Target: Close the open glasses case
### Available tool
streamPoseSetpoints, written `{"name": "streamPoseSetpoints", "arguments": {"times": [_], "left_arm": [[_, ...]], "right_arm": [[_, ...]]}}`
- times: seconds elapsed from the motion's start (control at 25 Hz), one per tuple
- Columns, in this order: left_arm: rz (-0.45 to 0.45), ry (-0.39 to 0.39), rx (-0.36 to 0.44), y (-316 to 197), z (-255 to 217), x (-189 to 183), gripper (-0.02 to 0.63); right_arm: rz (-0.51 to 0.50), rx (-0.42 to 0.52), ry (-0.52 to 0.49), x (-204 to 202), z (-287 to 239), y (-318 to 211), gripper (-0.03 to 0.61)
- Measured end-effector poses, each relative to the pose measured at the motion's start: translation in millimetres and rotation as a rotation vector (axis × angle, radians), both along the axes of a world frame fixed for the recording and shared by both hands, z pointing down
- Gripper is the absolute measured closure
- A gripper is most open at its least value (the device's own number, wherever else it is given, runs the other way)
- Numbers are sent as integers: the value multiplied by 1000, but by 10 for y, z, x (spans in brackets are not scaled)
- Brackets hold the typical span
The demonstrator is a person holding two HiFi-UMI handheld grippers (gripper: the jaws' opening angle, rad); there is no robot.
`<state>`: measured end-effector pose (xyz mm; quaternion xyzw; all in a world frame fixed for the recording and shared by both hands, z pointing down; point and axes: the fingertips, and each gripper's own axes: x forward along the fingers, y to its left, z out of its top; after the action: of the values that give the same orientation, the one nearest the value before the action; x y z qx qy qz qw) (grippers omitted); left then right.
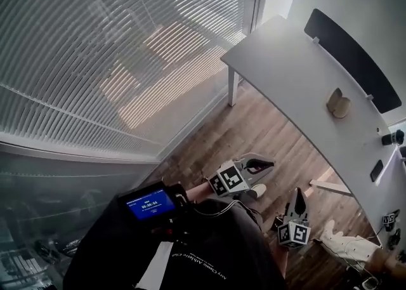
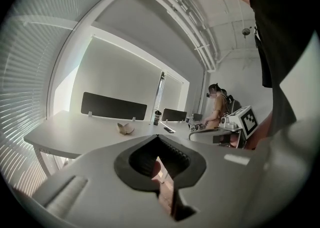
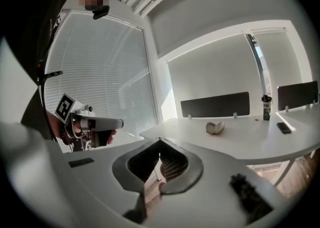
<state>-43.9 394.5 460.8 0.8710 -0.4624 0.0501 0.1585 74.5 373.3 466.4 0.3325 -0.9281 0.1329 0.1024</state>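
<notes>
Case (image 1: 338, 103) well apart from left tongs (image 1: 269, 164), right tongs (image 1: 298, 193)

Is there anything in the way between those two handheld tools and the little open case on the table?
Nothing visible. The open beige glasses case lies on the white curved table with bare tabletop round it. The left tool and right tool hang shut and empty over the wooden floor, short of the table's near edge.
</notes>
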Motion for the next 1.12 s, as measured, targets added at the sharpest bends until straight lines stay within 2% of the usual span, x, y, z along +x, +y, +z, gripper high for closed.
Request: {"name": "streamPoseSetpoints", "arguments": {"times": [0.32,0.52,0.72,1.0,1.12], "left_arm": [[83,-19,45,-322,-81,747,611],[80,-23,25,-464,-92,934,611],[48,-18,28,-911,-108,1257,611],[82,19,-11,-1133,-65,1679,611],[97,36,-8,-1102,41,1803,611]], "right_arm": [[26,47,-9,559,-42,-395,574],[47,23,-27,763,-55,-470,574],[20,-5,4,1110,18,-950,574],[55,18,-15,1490,91,-1247,574],[58,-11,-3,1583,179,-1170,574]]}}
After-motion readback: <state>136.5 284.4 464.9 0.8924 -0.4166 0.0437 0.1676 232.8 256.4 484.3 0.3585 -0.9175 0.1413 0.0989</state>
